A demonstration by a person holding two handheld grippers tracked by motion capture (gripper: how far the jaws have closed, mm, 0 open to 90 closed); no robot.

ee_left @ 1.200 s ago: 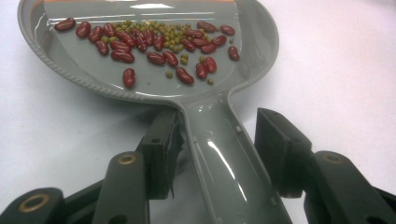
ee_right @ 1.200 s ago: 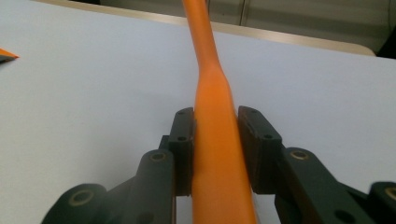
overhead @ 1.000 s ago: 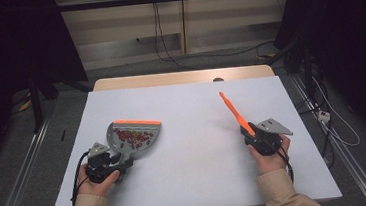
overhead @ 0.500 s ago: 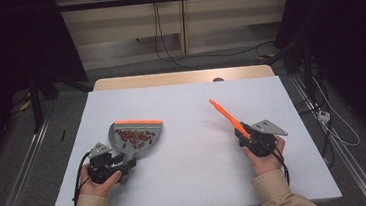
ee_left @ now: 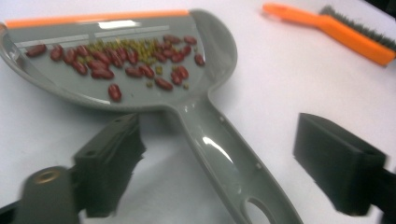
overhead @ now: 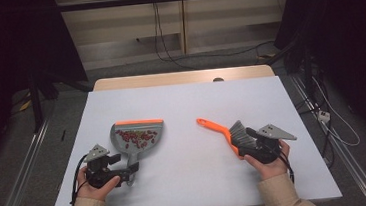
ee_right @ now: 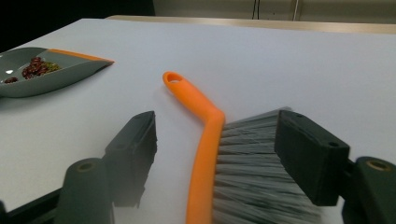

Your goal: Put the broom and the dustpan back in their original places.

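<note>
Sweep-up done: brush & dustpan set down on the counter

Left tongs [ee_left: 219, 163] w/ jaws just opened wide, astride the handle of the grey plastic dustpan with orange lip [overhead: 136, 137], pads clear of it; pan lies flat on the pale counter [overhead: 188, 183], apparently so its load of red beans and small green bits [ee_left: 126, 60] stays put. Right tongs [ee_right: 219, 158] likewise just opened, straddling the orange-handled brush with grey bristles [ee_right: 210, 154], which rests on its side, handle pointing away toward counter centre. Both tools look released, well apart.
</note>
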